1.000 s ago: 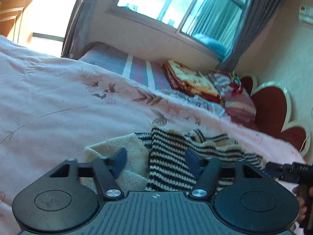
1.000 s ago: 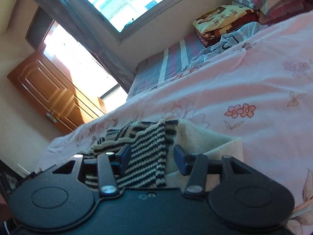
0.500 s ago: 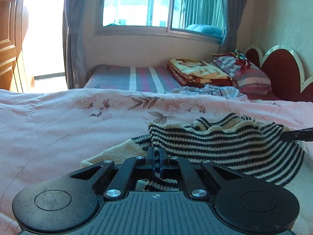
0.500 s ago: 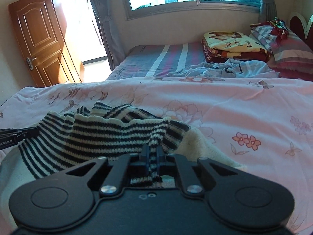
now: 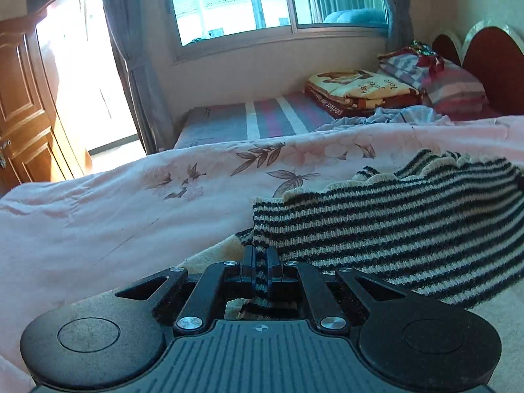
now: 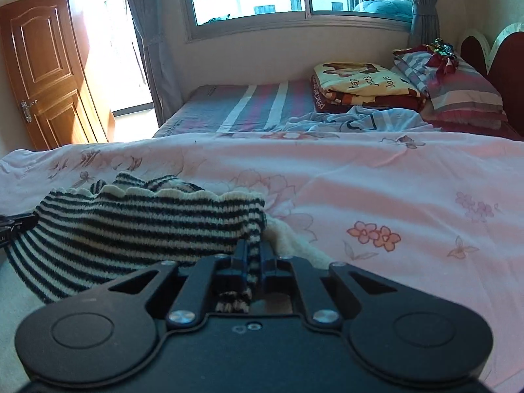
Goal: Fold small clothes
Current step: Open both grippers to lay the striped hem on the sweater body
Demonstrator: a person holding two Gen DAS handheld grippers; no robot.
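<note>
A small knit garment with black and cream stripes [image 5: 393,226] hangs stretched between my two grippers above the pink bedspread [image 5: 114,229]. My left gripper [image 5: 260,253] is shut on its left corner, with striped knit pinched between the pads. My right gripper [image 6: 253,247] is shut on the opposite corner of the striped garment [image 6: 131,226]. A cream fleecy part [image 6: 294,244] lies on the bed under the lifted stripes. The tip of the left gripper shows dark at the left edge of the right wrist view.
The pink floral bedspread [image 6: 393,196] stretches far ahead and to both sides. Beyond it lie a striped mattress [image 6: 255,108], folded blankets [image 6: 360,85] and pillows [image 6: 458,88] by a red headboard. A wooden door [image 6: 46,68] stands at the left.
Both grippers went from open around the garment's edge to shut on it. They rolled level and drew apart, raising the striped cloth into a stretched band.
</note>
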